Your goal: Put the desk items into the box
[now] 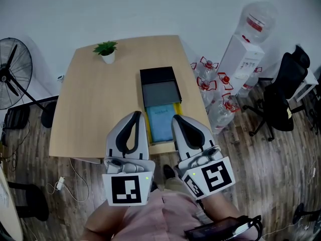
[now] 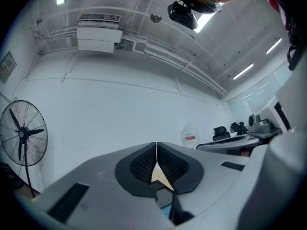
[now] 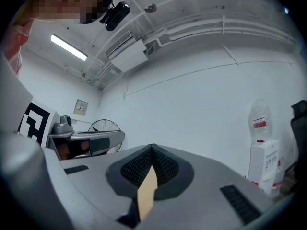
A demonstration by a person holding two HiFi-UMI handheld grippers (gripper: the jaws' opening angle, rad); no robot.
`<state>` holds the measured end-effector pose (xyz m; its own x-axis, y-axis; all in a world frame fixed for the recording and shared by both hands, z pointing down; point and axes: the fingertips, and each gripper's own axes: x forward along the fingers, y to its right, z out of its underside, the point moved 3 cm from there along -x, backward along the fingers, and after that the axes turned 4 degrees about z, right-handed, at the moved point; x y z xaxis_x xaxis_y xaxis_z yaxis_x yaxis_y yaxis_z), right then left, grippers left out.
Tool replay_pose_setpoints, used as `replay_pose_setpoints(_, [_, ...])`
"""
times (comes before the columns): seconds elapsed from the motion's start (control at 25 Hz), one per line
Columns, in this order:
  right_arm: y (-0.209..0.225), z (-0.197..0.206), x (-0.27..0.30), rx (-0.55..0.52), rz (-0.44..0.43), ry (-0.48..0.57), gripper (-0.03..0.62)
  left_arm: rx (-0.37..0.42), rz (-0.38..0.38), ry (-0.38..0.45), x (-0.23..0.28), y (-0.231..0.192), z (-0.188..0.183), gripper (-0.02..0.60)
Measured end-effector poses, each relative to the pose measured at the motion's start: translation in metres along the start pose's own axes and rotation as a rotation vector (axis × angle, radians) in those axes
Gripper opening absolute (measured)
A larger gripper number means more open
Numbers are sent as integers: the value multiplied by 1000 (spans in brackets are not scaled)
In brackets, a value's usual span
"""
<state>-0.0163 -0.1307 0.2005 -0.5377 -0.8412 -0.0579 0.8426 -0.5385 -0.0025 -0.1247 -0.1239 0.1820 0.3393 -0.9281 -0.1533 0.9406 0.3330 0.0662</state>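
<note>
In the head view an open black box [image 1: 160, 91] with a grey inside sits on the wooden desk [image 1: 95, 104], right of the middle. A light blue notebook [image 1: 160, 122] lies just in front of the box, near the desk's front edge, with yellow pieces [image 1: 178, 109] along its sides. My left gripper [image 1: 134, 116] and right gripper [image 1: 177, 118] are held side by side close to the camera, on either side of the notebook. Both are shut with nothing between their pads [image 2: 144, 164] [image 3: 163, 164]. Their own views look up at a white wall and ceiling.
A small potted plant [image 1: 106, 50] stands at the desk's far left corner. A floor fan [image 1: 12, 72] is on the left. On the right are a water dispenser [image 1: 243, 54], several water bottles [image 1: 213, 84] on the floor, and a black office chair [image 1: 281, 94].
</note>
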Motion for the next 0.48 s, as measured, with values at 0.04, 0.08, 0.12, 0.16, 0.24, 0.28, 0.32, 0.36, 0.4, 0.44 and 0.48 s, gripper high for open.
replay_pose_setpoints(0.04, [0,0,1,-1,0,1,0,0,0,1,0,0,0,14])
replay_pose_setpoints(0.08, [0,0,1,-2,0,1,0,0,-1,1,1,-1,0,14])
replay_pose_setpoints(0.12, [0,0,2,-2,0,1,0,-1,-2,1,2,-1,0,14])
replay_pose_setpoints(0.16, [0,0,3,-3,0,1,0,-1,-2,0,2,-2,0,14])
replay_pose_setpoints(0.24, [0,0,4,-3,1,3,0,0,0,-2,3,-2,0,14])
replay_pose_setpoints(0.28, [0,-1,4,-2,0,4,0,1,0,-2,4,-2,0,14])
replay_pose_setpoints(0.32, [0,-1,4,-2,-1,5,0,2,0,0,4,-2,-1,14])
replay_pose_setpoints(0.36, [1,-1,4,-3,-1,6,0,3,-1,1,5,-2,-1,14])
replay_pose_setpoints(0.4, [1,0,5,-4,-2,6,0,4,-1,2,5,-2,-1,14])
replay_pose_setpoints(0.44, [1,0,5,-4,-2,6,0,5,-2,2,5,-2,0,14])
replay_pose_setpoints(0.48, [1,0,5,-5,-3,5,0,6,-2,3,6,-2,0,14])
